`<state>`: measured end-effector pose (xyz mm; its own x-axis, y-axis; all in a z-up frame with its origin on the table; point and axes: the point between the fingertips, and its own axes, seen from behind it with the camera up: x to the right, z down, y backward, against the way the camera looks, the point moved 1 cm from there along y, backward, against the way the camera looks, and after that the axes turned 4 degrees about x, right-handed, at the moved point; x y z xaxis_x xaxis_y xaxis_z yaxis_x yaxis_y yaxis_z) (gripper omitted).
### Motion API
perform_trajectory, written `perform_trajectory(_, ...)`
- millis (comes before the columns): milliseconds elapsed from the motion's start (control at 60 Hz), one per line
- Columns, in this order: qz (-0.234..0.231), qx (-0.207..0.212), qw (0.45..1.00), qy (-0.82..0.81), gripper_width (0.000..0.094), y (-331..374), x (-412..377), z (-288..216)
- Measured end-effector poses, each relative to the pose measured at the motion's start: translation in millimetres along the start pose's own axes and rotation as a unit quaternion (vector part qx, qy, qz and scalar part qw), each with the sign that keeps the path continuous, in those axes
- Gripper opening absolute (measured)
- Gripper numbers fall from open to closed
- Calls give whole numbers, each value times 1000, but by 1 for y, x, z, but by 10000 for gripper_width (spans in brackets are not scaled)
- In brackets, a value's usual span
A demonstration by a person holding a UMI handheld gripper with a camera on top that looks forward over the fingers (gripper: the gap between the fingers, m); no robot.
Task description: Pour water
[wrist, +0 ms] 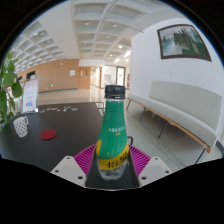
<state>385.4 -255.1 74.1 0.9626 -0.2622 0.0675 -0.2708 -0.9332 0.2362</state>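
On the dark bench (60,140), left to right:

Far left: a leafy green plant (8,85) stands at the bench edge, with a white patterned cup (20,126) just in front of it — the likely target for the water, as a judgement only.
Sign: a white upright placard (31,96) behind the cup; it carries print, but none of it can be read.
Red disc: a small flat red thing (47,133) lies on the bench right of the cup; it could be a lid or a coaster, I cannot tell which.
Bottle: a green bottle (114,135) with a dark cap stands upright between the fingers, near and centre, well apart from the cup.
Label: a yellow band with pale writing above it; the characters are not legible and no brand can be made out.
Gripper: the gripper (113,165) has both pink pads against the bottle's lower body — closed on it, by the look of it.
Far right: a framed picture (184,41) on the wall above a long white seat (185,105).
Risk, cap: the cap appears still on, so tilting would pour nothing until it is removed.
Risk, grip: the hold sits low on a tall bottle, so a tilt could let it swing or slip between the pads.
Risk, reach: the cup is small and off to the left, so a hasty tilt could spill on the bench or knock the cup over.
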Motion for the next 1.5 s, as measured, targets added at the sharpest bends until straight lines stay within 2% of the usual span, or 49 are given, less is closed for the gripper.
perform_trajectory(150,13,11,1000,15,471,1,1,-4)
perform_trajectory(167,15,12,1000,18,442,2,2,-4)
perform_trajectory(283,43,25,998,44,428,5,14,-23)
perform_trajectory(350,76,36,995,60,432,7,22,-43)
perform_trajectory(467,136,62,982,115,430,6,31,-108)
perform_trajectory(583,196,105,951,214,429,1,25,-195)
perform_trajectory(667,229,145,910,314,431,-7,-19,-252)
perform_trajectory(750,248,191,843,437,430,-12,-67,-306)
perform_trajectory(833,234,233,761,558,431,-21,-147,-331)
perform_trajectory(917,209,277,657,669,430,-25,-223,-338)
perform_trajectory(1033,160,317,514,781,428,-40,-324,-301)
perform_trajectory(1183,102,343,384,851,431,-53,-399,-234)
perform_trajectory(1283,76,345,351,867,432,-69,-402,-194)
perform_trajectory(1383,71,341,352,868,429,-74,-397,-189)
perform_trajectory(1483,72,363,392,842,429,-67,-364,-205)
perform_trajectory(1500,70,367,408,833,430,-62,-382,-216)
